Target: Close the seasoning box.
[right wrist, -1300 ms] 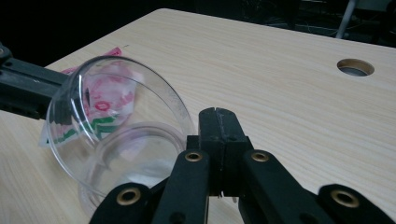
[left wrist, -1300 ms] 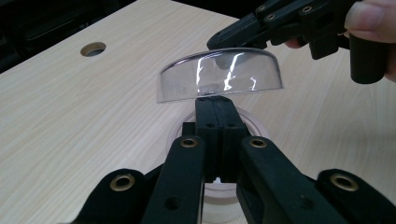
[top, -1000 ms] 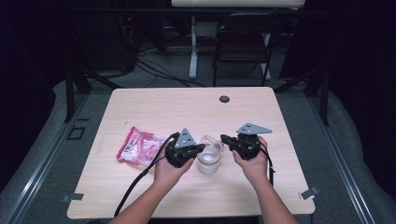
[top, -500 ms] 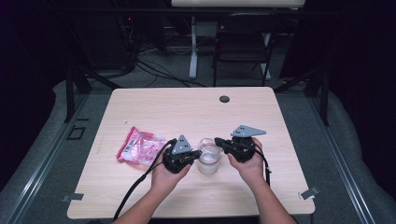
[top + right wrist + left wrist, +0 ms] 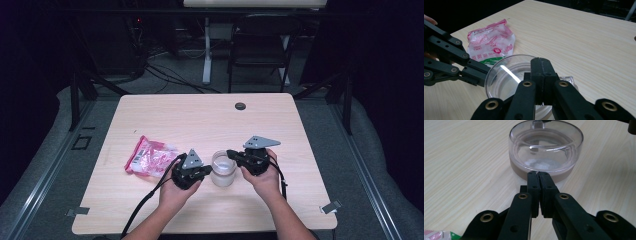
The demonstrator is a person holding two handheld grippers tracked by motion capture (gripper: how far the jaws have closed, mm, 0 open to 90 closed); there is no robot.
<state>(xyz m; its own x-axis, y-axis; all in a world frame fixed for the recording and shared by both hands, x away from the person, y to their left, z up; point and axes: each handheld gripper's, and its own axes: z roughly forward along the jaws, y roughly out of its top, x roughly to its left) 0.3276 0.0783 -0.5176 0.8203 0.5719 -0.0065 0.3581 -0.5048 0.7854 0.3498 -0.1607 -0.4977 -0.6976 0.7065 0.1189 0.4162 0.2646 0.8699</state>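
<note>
A clear round plastic container (image 5: 223, 168) stands on the wooden table (image 5: 175, 115) between my two hands. My left gripper (image 5: 206, 170) lies low at its left side. In the left gripper view the jaws of the left gripper (image 5: 538, 173) are shut with nothing between them, tips against the container (image 5: 546, 147) wall. My right gripper (image 5: 230, 152) reaches in from the right, its jaws shut at the container's rim. In the right gripper view the right gripper (image 5: 540, 60) covers the rim of the container (image 5: 504, 77), and it looks pinched.
A pink snack bag (image 5: 150, 156) lies left of the container, close to my left hand; the snack bag (image 5: 491, 42) is sealed and flat. A dark grommet (image 5: 240, 106) sits in the far table edge. A chair (image 5: 260, 50) stands beyond the table.
My left hand has come down and toward the near edge, bringing its gripper low beside the container. The right hand and the container have stayed about where they were.
</note>
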